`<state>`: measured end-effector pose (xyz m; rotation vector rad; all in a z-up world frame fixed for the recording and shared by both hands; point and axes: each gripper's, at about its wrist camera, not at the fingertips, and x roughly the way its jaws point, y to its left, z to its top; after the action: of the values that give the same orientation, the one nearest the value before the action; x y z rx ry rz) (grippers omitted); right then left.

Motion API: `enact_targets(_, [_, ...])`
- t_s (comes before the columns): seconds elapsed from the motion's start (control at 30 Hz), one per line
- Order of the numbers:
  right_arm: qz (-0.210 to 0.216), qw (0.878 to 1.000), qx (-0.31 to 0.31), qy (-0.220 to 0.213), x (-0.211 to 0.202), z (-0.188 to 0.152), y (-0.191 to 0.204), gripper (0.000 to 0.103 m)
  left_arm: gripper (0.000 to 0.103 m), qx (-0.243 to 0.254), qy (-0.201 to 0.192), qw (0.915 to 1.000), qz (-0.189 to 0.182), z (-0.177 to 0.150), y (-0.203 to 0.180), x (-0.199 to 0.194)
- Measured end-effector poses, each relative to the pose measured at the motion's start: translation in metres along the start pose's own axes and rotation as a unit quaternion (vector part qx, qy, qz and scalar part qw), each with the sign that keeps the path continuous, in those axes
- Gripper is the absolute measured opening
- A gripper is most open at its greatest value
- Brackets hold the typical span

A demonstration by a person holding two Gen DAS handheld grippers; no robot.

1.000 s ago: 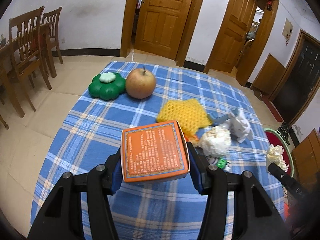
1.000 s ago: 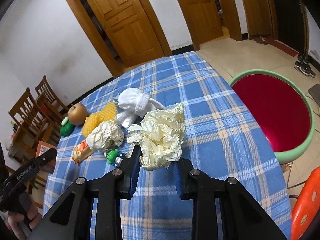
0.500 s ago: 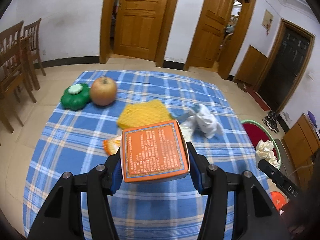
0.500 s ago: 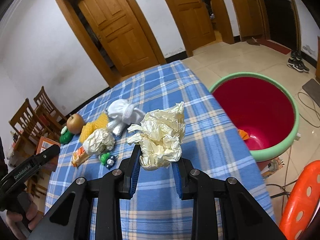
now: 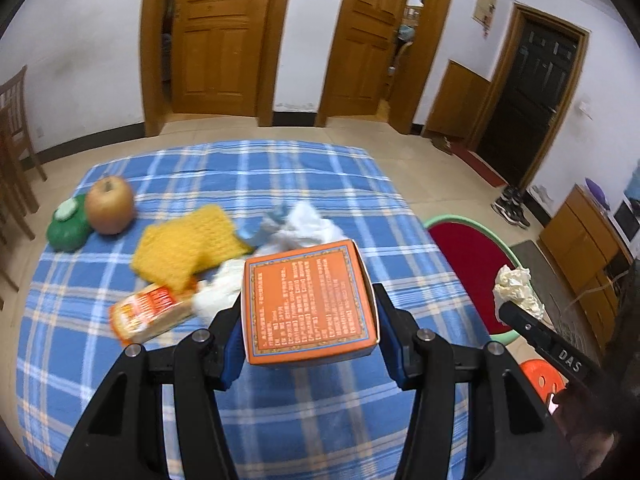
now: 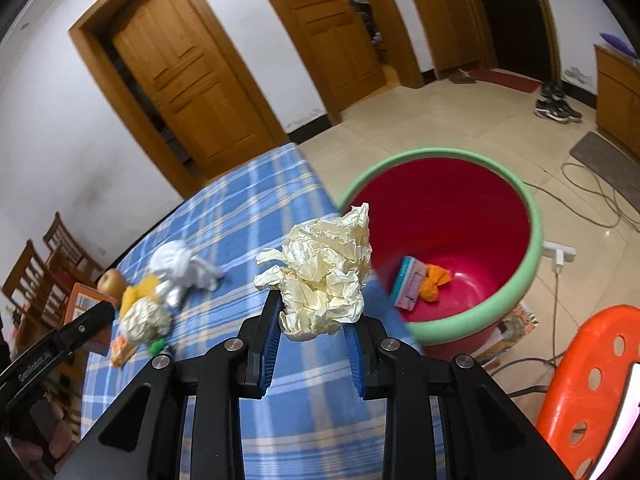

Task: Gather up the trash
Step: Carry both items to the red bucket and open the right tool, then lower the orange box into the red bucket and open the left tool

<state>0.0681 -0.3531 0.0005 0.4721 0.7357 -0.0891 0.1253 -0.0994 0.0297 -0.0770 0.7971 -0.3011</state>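
Note:
My left gripper (image 5: pixel 310 320) is shut on an orange box (image 5: pixel 310 300) and holds it above the blue plaid table (image 5: pixel 280 412). My right gripper (image 6: pixel 312 320) is shut on a crumpled cream paper ball (image 6: pixel 320 276), held over the table's right edge beside the red bin with a green rim (image 6: pixel 452 236). The bin holds a small packet (image 6: pixel 408 282) and an orange scrap (image 6: pixel 434 282). The paper ball also shows in the left wrist view (image 5: pixel 516 290), next to the bin (image 5: pixel 472 256).
On the table lie an apple (image 5: pixel 109 204), a green container (image 5: pixel 66 226), a yellow foam net (image 5: pixel 188 240), white cloth (image 5: pixel 308 226), a white paper ball (image 5: pixel 220 294) and an orange wrapper (image 5: pixel 150 312). An orange stool (image 6: pixel 592 384) stands right of the bin.
Both grippers have swung to the right toward the bin with their loads. The bin now fills more of the right wrist view and its contents show.

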Motion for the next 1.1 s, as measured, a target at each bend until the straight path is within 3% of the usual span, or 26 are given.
enact_targets(0.3, [-0.026, 0.999, 0.038, -0.002, 0.013, 0.015, -0.041, 0.033, 0.056, 0.041, 0.021, 0.9985, -0.03, 0.012, -0.042, 0.033])
enact_targets(0.53, [-0.037, 0.999, 0.031, -0.014, 0.017, 0.023, -0.052, 0.036, 0.056, 0.071, 0.036, 0.9959, -0.044, 0.017, -0.072, 0.056])
enact_targets(0.67, [-0.038, 0.999, 0.027, -0.021, 0.017, 0.026, -0.055, 0.049, 0.056, 0.085, 0.044, 0.9942, -0.05, 0.019, -0.086, 0.067])
enact_targets(1.1, [-0.046, 0.993, 0.088, -0.056, -0.007, 0.031, -0.089, 0.049, 0.056, 0.147, 0.046, 0.9845, -0.083, 0.018, -0.142, 0.094])
